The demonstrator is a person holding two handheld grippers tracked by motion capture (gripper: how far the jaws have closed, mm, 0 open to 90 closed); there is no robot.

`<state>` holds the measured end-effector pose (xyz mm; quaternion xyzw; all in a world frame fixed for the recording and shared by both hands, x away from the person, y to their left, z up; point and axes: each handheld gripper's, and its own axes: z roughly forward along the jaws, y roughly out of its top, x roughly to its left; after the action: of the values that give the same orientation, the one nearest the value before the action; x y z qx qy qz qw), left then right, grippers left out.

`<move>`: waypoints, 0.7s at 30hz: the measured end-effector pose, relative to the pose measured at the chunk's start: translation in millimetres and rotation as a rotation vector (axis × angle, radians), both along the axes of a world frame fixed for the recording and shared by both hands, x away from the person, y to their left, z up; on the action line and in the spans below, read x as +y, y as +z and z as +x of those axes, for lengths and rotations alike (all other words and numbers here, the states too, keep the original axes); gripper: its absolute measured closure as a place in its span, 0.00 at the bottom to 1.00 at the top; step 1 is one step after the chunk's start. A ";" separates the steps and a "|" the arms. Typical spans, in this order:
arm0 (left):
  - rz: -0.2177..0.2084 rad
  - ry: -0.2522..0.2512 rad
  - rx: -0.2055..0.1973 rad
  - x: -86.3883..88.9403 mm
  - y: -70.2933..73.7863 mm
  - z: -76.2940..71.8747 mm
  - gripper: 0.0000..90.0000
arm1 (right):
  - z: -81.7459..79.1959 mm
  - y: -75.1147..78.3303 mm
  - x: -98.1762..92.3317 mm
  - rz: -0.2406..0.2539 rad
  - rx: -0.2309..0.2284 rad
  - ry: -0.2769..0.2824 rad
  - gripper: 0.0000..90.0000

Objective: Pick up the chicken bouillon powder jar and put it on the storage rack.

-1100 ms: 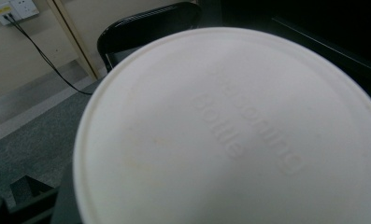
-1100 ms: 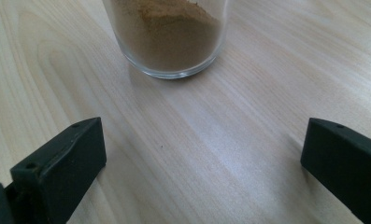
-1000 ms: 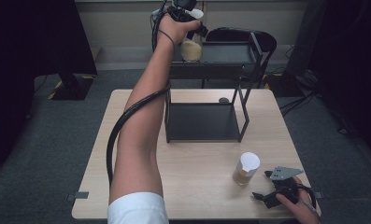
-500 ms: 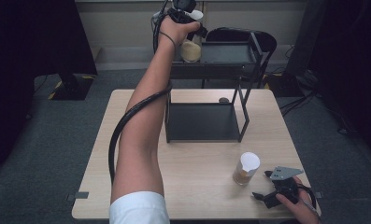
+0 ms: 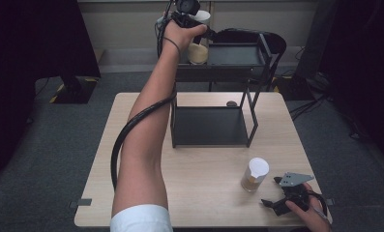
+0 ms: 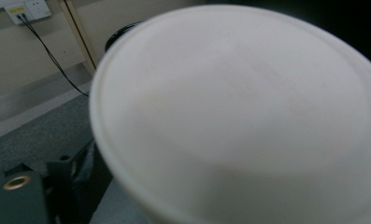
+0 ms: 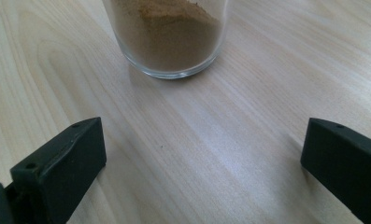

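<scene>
At twelve o'clock in the high view, the left gripper (image 5: 195, 30) reaches over the top shelf of the black metal rack (image 5: 238, 65), where a white-lidded jar of pale powder (image 5: 198, 48) stands. Its jaws have just been opening; the jar sits between them, though whether the pads still press it cannot be told. The jar's lid looms close in the left gripper view. At five o'clock, the right gripper (image 5: 272, 191) rests on the wooden table (image 5: 204, 193), jaws wide apart, just beside a white-lidded jar of brown powder (image 5: 254, 175).
</scene>
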<state>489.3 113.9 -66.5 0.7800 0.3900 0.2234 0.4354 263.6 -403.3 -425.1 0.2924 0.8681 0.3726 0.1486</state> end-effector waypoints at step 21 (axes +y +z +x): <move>-0.078 -0.017 -0.026 16.9 -31.9 -36.5 0.01 | -0.1 0.0 0.0 0.000 0.000 0.000 0.00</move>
<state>452.9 130.8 -98.4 0.7627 0.3862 0.2144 0.4724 263.6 -403.3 -425.1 0.2926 0.8680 0.3726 0.1487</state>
